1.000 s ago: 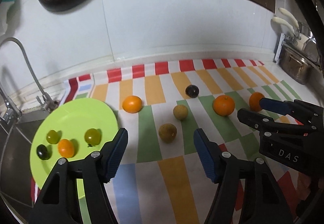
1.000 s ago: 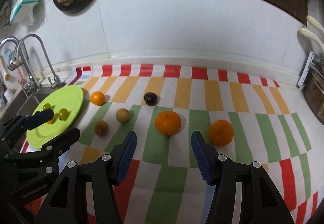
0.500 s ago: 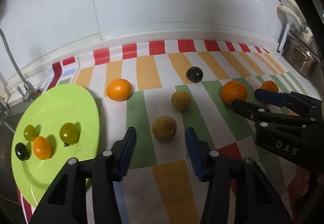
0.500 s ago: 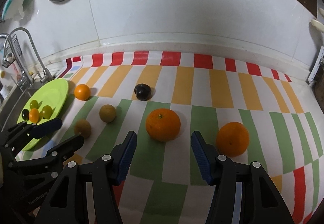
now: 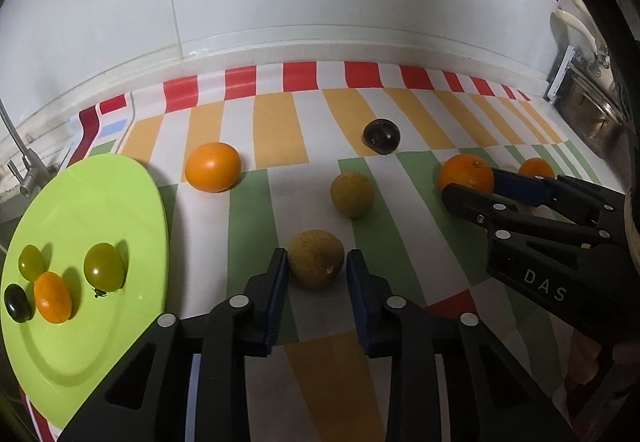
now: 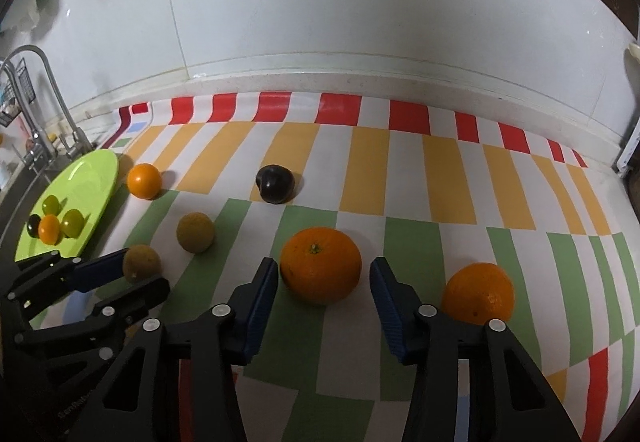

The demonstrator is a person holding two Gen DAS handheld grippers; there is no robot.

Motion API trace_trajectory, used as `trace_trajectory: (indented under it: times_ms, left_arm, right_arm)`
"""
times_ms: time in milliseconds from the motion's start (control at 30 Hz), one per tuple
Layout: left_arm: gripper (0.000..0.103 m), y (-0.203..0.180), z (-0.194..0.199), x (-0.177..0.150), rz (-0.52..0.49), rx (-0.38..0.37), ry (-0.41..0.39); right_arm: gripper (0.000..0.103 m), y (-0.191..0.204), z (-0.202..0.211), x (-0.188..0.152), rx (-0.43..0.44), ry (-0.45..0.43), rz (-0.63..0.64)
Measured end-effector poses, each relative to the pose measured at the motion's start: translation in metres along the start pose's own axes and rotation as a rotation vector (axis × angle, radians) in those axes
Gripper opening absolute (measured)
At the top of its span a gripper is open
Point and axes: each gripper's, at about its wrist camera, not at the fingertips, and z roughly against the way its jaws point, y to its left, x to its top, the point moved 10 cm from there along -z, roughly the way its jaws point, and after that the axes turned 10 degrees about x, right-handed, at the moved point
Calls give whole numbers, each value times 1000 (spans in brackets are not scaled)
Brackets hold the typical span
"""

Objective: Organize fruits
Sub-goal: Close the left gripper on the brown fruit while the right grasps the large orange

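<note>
My left gripper [image 5: 316,266] reaches low over the striped cloth [image 5: 280,130], fingers parted around the round brownish-yellow fruit [image 5: 316,264], not clamped. My right gripper [image 6: 323,282] likewise straddles the large orange [image 6: 320,265], released. The lime-green plate [image 5: 100,202] lies at the counter's left edge.

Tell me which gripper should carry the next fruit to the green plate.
Left, probably. The left gripper already brackets the nearest brown fruit, beside the green plate. The right gripper flanks an orange much farther from it.
</note>
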Motion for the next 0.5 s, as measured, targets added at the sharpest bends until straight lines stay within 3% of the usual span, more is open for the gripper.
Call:
trace_trajectory:
  times_ms: [500]
  left_arm:
    - [28,8,39,3,11,-1,-79]
  right_arm:
    - [43,19,34,5,28,-63,10]
